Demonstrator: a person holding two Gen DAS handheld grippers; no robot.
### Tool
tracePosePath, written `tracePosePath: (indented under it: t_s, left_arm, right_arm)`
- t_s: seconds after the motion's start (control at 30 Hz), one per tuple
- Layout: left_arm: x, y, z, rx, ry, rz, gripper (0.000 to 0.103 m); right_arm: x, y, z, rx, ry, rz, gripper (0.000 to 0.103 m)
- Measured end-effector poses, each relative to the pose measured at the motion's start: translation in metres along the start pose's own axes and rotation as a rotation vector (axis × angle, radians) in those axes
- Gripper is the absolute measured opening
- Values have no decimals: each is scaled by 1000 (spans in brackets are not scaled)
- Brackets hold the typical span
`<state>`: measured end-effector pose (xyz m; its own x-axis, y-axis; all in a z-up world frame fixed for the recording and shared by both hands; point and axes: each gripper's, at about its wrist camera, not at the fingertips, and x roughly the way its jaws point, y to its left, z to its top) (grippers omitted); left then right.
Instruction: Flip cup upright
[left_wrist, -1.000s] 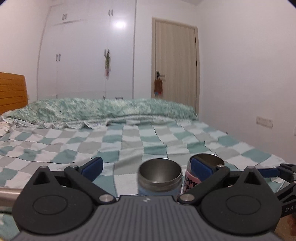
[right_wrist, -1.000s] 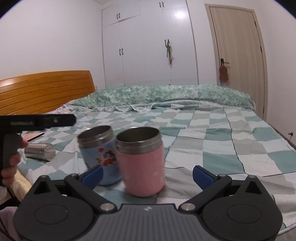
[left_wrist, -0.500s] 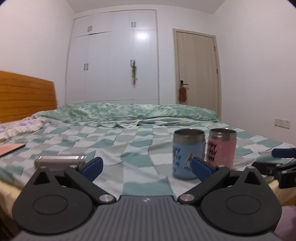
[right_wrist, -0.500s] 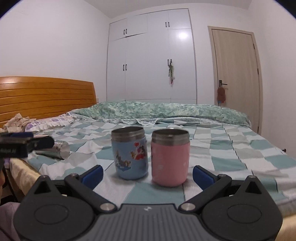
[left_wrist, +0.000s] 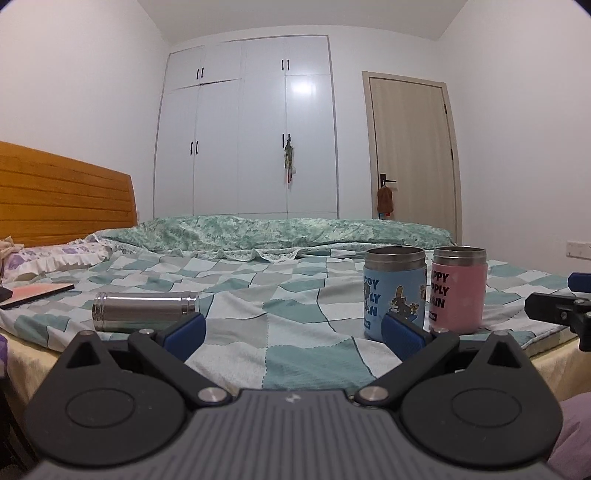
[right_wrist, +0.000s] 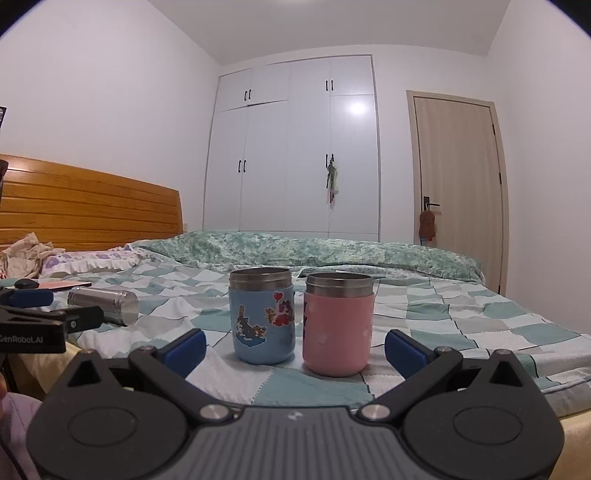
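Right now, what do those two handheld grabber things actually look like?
Both look alike. The left gripper and right gripper each have a ribbed grey body, black linkage arms with round discs and silver pivot bolts, and blue pads on the fingers. Seen from the side, the left one carries white "GenRobot.AI" lettering. No cables show.

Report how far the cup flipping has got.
Done: blue cup and pink cup stand upright, side by side on the bed. In hand: nothing; both hand-held grippers, left and right, are open. Left: the steel cup lies on its side.
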<state>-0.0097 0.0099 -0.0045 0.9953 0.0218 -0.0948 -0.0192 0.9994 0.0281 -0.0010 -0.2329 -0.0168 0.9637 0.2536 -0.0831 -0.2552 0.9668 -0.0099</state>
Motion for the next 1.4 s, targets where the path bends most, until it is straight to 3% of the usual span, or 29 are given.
tracePosePath:
  t_s: [1.4]
  left_arm:
    - [-1,-4,-2,9,-17,-1,103]
  right_arm:
    - [1,3,-2,-10,2,8,103]
